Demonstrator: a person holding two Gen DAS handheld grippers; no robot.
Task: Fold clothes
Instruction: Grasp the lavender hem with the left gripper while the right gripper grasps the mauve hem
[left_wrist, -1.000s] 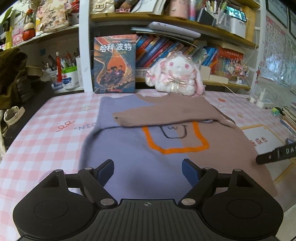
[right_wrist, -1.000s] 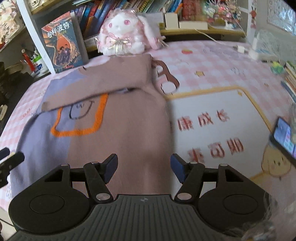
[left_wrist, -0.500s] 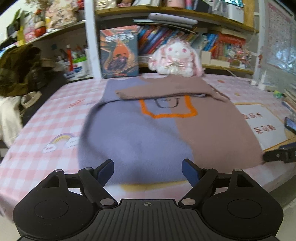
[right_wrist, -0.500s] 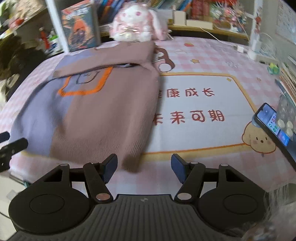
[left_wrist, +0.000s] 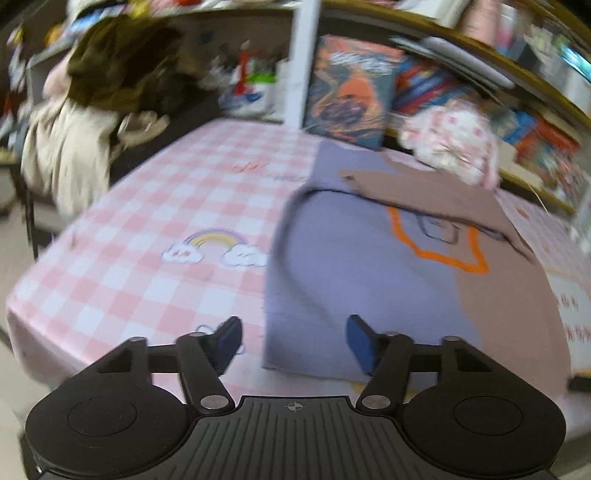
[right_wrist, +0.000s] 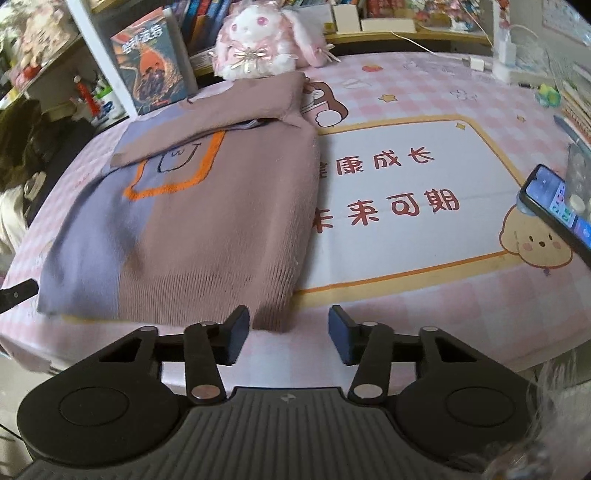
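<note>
A purple-and-brown knit sweater (right_wrist: 207, 221) with an orange square outline lies flat on the pink checked tablecloth (left_wrist: 155, 295), one brown sleeve folded across its chest. My left gripper (left_wrist: 293, 338) hovers at the near left hem corner of the sweater (left_wrist: 354, 280). Its jaws are closing, with the purple corner between them and the pads apart from the cloth. My right gripper (right_wrist: 289, 332) is at the near right hem corner. Its jaws are closing too, the brown corner lying between them unpinched. The left gripper's tip (right_wrist: 18, 295) shows at the left edge of the right wrist view.
A plush rabbit (right_wrist: 258, 40) and an upright book (right_wrist: 153, 66) stand behind the sweater, below crowded shelves. A phone (right_wrist: 554, 206) lies at the right on a printed mat (right_wrist: 424, 192). Clothes hang on a chair (left_wrist: 74, 147) at the left. The table's front edge is just below both grippers.
The left gripper has swung left and rolled, from over the sweater's middle to its left hem corner. The right gripper has drawn back to the right hem corner. Both pairs of jaws stand narrower.
</note>
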